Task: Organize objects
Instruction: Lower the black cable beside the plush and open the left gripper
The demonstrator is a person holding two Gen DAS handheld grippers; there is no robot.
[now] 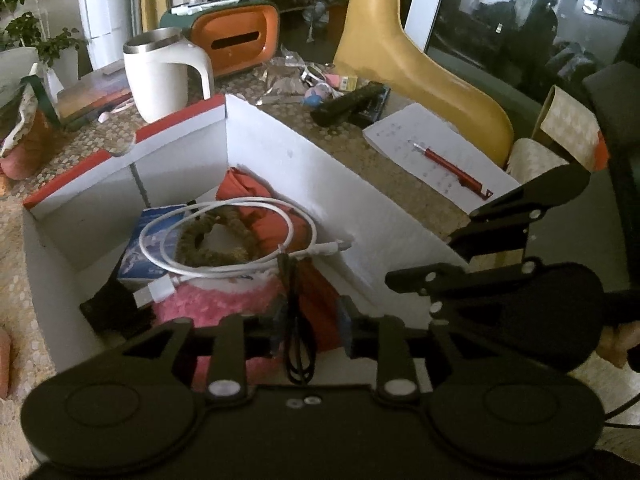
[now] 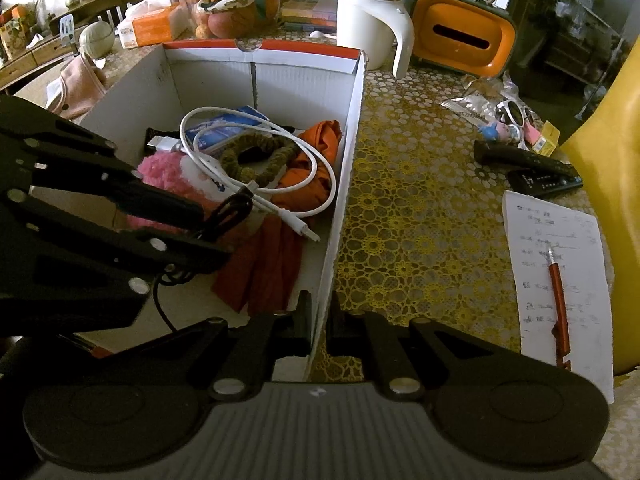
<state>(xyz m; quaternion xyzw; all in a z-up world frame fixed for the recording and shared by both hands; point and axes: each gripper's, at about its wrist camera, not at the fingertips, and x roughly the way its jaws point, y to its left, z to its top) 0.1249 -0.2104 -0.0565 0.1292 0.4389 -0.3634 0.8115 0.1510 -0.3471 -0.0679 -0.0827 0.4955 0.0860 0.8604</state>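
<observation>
A white cardboard box [image 1: 304, 168] [image 2: 344, 184] with a red rim holds a white cable [image 1: 224, 240] [image 2: 256, 184], a blue packet [image 1: 148, 248], an orange cloth [image 2: 316, 168], a pink fluffy item [image 1: 216, 300] [image 2: 168, 172] and an olive scrunchie [image 2: 260, 152]. My left gripper [image 1: 308, 332] hovers over the box's near end with a looped black cable [image 1: 296, 320] [image 2: 228, 212] hanging between its jaws, which stand apart. My right gripper [image 2: 319, 320] is shut on the box's right wall near its front end.
On the patterned tablecloth right of the box lie a notepad [image 2: 568, 280] with a red pen [image 2: 558, 304], a black remote [image 2: 528, 164], sunglasses and small items. A white mug [image 2: 372, 24], an orange tissue box [image 2: 460, 36] and a fruit bag stand behind. A yellow chair is at right.
</observation>
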